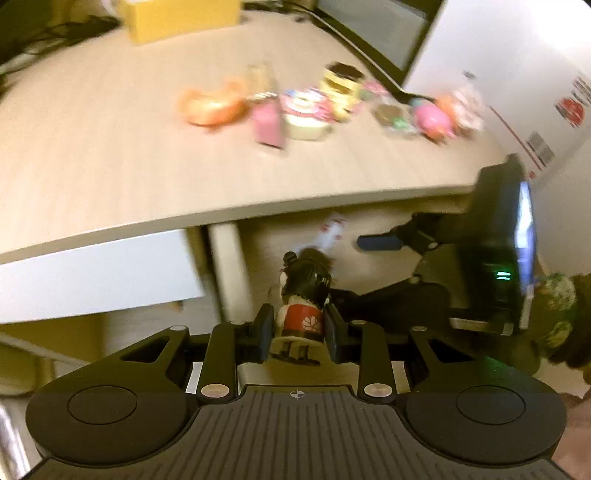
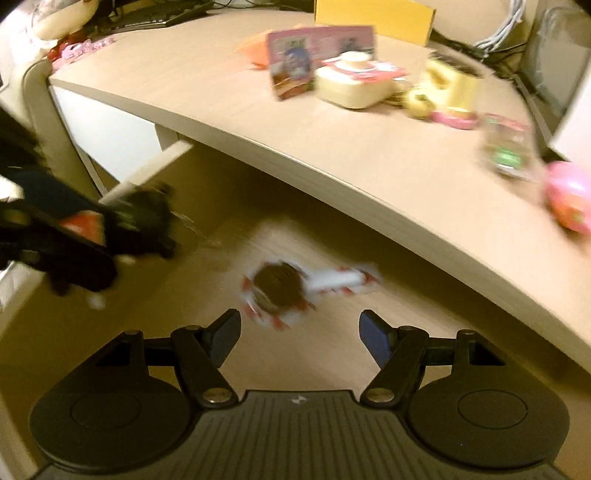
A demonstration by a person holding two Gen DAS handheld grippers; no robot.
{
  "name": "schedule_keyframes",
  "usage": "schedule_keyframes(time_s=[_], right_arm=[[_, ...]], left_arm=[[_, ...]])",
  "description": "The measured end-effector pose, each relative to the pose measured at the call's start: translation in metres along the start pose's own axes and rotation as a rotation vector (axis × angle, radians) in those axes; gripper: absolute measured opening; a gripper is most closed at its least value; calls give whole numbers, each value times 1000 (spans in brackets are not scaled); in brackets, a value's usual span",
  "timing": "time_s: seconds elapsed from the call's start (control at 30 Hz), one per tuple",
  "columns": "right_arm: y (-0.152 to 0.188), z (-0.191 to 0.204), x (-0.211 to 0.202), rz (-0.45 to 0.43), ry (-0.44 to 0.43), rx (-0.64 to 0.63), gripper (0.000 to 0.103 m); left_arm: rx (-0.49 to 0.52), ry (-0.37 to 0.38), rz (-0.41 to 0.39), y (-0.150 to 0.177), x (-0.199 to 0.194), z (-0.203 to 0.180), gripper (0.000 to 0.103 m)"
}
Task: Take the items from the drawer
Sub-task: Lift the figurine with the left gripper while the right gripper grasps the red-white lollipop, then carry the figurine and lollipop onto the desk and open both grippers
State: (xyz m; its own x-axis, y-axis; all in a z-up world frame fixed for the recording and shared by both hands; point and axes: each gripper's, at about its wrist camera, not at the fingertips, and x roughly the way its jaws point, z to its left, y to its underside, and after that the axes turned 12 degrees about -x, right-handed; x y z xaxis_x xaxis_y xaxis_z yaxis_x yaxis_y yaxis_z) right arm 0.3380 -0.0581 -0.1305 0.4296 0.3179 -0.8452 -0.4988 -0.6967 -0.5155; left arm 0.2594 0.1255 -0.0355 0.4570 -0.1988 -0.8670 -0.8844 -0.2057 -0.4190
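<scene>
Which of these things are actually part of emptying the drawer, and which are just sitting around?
Part of the job:
- left hand-held gripper, shut on a doll
- right hand-held gripper, open
- red-and-white toy in the drawer

Lying about:
- yellow box
- cables
- monitor

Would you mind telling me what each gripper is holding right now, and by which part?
The left gripper holds a small dark-haired figurine, pads clamped on its red-and-white torso. The right gripper is open and holds nothing.
</scene>
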Motion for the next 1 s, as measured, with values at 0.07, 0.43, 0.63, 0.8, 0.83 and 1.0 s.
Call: schedule_keyframes(time_s=[0.07,0.43,0.63,0.8,0.83,1.0], right_arm=[[-10,6,13,15,13,10,72],[-31,11,36,130,18,107,44],[-19,12,1,157,3,46,45],[-3,15,-50,133,27,38,45],[1,16,-62,122,40,47,45],[14,16,-112,60,123,113,45]], left_arm=[[-31,-14,-22,0,-9,6,32],[-61,5,-55,7,-21,13,32],[-32,51,-34,10,-16,14,32],[37,88,15,19,-4,5,32],[57,96,27,21,-1,1,32],[141,165,47,21,2,-15,32]])
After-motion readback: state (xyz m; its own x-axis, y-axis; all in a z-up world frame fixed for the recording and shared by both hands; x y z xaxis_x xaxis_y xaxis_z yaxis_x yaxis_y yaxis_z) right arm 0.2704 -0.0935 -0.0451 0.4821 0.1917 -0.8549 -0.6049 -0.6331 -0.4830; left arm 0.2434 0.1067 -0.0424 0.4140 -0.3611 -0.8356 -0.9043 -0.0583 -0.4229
